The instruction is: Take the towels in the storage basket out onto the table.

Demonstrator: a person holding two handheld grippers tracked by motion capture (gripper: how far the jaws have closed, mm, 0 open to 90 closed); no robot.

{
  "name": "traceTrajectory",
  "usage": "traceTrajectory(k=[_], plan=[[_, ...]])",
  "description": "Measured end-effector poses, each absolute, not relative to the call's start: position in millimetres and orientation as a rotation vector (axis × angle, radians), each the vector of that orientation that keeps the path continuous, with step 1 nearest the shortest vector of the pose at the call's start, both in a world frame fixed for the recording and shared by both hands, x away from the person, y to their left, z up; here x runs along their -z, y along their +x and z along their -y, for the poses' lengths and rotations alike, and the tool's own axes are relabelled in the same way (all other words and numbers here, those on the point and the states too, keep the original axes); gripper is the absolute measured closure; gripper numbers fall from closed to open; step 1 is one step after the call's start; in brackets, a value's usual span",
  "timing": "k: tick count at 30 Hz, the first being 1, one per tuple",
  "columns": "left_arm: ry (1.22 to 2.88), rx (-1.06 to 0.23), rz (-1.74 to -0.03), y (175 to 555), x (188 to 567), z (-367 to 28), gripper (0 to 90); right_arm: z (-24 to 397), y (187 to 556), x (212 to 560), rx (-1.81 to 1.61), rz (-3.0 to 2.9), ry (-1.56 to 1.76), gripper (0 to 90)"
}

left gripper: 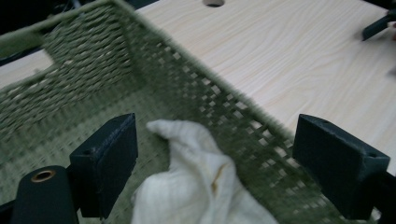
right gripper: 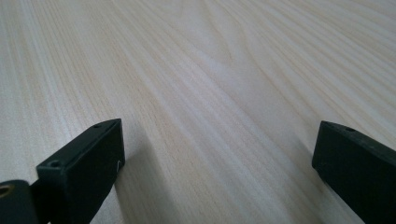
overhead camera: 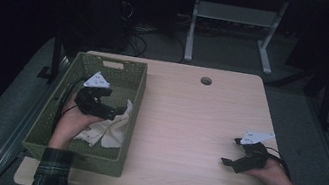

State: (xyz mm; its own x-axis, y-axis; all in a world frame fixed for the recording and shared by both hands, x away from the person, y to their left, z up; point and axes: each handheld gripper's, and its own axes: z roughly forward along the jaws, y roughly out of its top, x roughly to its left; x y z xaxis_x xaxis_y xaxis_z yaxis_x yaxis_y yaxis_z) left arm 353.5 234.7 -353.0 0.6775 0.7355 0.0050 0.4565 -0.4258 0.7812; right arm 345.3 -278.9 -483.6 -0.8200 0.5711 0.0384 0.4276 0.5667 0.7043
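Observation:
A green woven basket (overhead camera: 136,99) stands on the left part of the light wooden table (overhead camera: 187,126). A crumpled white cloth (overhead camera: 110,129) lies inside it against the right wall. My left gripper (overhead camera: 121,111) hangs inside the basket over the cloth, open, and nothing is pinched. In the left gripper view the cloth (left gripper: 196,186) rises between the wide-apart jaws, with the basket wall (left gripper: 224,112) just behind. My right gripper (overhead camera: 229,151) rests low over the bare table at the right, open and empty; the right gripper view looks along wood grain (right gripper: 210,93).
A round cable hole (overhead camera: 206,80) sits near the table's far edge. Beyond the table stand the white legs of another desk (overhead camera: 193,26) and some cables on the dark floor. A stretch of bare table separates the basket from the right gripper.

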Motion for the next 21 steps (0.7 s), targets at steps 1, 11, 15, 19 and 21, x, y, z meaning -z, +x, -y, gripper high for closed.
traceTrajectory(k=[1, 11, 15, 19, 21], plan=[[2.093, -0.446, -0.915, 353.5, 353.0, -234.7, 13.6, 278.9, 345.3, 483.6, -1.092, -2.605, 0.84, 1.8], [2.139, -0.473, -1.02, 362.3, 373.4, -245.4, 13.3, 278.9, 345.3, 483.7, -1.093, -2.604, 0.841, 1.8], [2.19, -0.427, -1.052, 367.5, 385.5, -244.9, 13.3, 278.9, 345.4, 483.7, -1.094, -2.604, 0.839, 1.8], [2.236, -0.38, -1.085, 371.0, 400.2, -241.2, 13.3, 278.9, 345.3, 483.7, -1.093, -2.603, 0.841, 1.8], [2.248, -0.367, -1.088, 371.7, 402.6, -239.8, 13.2, 278.9, 345.3, 483.7, -1.094, -2.603, 0.841, 1.8]])
